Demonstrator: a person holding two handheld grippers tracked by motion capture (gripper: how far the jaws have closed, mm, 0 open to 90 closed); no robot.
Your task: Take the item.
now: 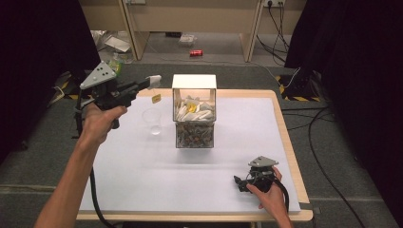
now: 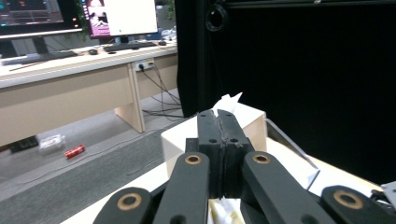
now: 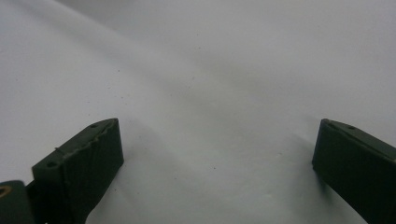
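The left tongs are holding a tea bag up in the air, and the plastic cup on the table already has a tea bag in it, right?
Not quite. The high view shows the cup empty. The left tongs do hold a tea bag up, its yellow tag dangling.

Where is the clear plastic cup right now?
In the high view, the clear plastic cup stands on the white table, left of the tea bag box, below the raised left gripper.

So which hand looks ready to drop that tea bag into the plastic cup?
The left. Its gripper is shut on the tea bag, held up just above and behind the clear cup. The right gripper rests open on the white mat at the near right, far from the cup.
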